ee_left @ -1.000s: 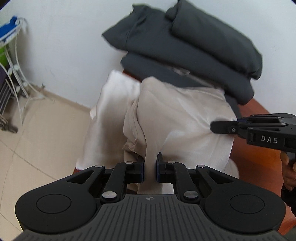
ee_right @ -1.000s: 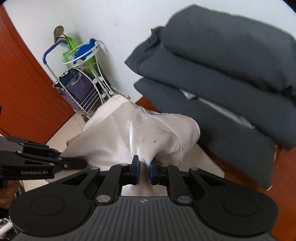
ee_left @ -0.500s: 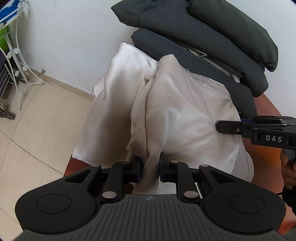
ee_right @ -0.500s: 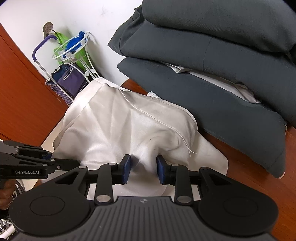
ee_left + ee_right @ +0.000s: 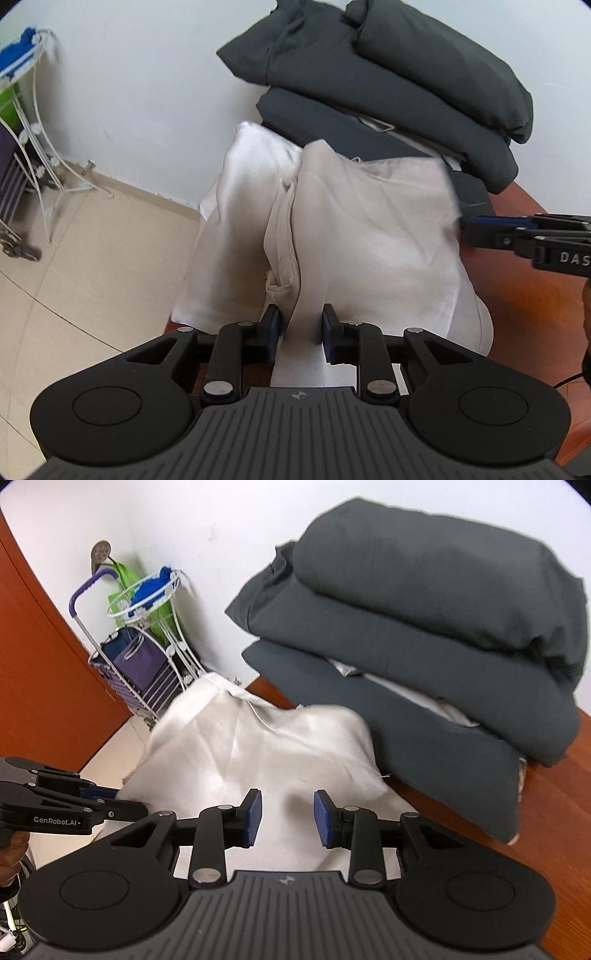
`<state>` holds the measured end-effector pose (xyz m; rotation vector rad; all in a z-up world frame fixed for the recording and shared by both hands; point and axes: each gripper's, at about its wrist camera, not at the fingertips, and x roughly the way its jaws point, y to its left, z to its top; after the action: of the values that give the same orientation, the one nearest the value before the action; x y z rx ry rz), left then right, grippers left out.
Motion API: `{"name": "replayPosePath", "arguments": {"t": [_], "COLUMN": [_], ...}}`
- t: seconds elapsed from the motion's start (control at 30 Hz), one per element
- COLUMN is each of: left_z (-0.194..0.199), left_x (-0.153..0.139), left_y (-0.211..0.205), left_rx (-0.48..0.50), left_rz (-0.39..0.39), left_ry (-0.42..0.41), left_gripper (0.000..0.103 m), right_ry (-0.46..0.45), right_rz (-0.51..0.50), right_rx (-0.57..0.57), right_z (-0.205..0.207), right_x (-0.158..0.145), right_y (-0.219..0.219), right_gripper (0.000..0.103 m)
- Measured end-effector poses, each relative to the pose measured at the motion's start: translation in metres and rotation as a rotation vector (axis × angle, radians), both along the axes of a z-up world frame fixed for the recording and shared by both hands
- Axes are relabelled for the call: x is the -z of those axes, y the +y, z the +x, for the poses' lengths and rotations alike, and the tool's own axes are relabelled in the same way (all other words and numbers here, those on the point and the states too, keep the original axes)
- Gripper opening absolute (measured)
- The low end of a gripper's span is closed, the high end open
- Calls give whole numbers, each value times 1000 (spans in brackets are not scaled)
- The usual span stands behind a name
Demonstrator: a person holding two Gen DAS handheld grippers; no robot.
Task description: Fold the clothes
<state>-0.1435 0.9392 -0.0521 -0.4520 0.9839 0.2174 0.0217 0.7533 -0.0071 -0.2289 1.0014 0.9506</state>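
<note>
Released since before, right hand-held gripper [image 5: 287, 821] marked "DAS" gapes over cream garment [image 5: 258, 753]; left hand-held gripper [image 5: 300, 332], "GenRobot.AI", spread too.

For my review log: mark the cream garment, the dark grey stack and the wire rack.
cream garment [image 5: 369, 236], left wrist view, on its broad folded panel.
dark grey stack [image 5: 424, 602], right wrist view, on the top folded piece.
wire rack [image 5: 173, 642], right wrist view, on a white upright below its ring.

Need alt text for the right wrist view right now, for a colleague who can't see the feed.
The right gripper is open over a cream satin garment heaped on a wooden table, gripping nothing. Folded dark grey clothes are stacked behind it; the left gripper enters from the left.
</note>
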Motion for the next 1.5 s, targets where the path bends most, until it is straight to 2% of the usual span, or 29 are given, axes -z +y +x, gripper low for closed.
{"name": "replayPosePath", "arguments": {"t": [0.1, 0.27, 0.57, 0.83, 0.97, 1.23, 1.3, 1.4, 1.5], "left_z": [-7, -15, -21, -27, -32, -41, -42, -42, -44], "left_x": [-17, -44, -64, -52, -44, -40, -40, -41, -43], "left_y": [-3, -16, -65, -118, -141, -170, -177, -184, -189], "left_rx": [0, -8, -5, -32, -41, -78, -80, -92, -102], "left_rz": [31, 63, 99, 90, 95, 155, 177, 206, 222], "left_ry": [-21, -55, -53, -37, -15, -9, -4, -2, -9], "left_gripper": [33, 34, 46, 59, 63, 84, 90, 98, 103], "right_ry": [-17, -28, -31, -65, -86, -109, -106, -99, -97], "right_rz": [11, 22, 24, 15, 21, 13, 16, 20, 18], "right_rx": [7, 7, 1, -39, -23, 22, 36, 48, 57], "right_z": [-6, -15, -32, -52, -59, -70, -72, -74, -75], "right_x": [-14, -33, -50, -53, -53, -42, -39, -35, -32], "right_y": [-9, -25, -69, -115, -138, -176, -184, -193, -199], "right_gripper": [44, 44, 48, 68, 82, 95, 102, 102, 102]}}
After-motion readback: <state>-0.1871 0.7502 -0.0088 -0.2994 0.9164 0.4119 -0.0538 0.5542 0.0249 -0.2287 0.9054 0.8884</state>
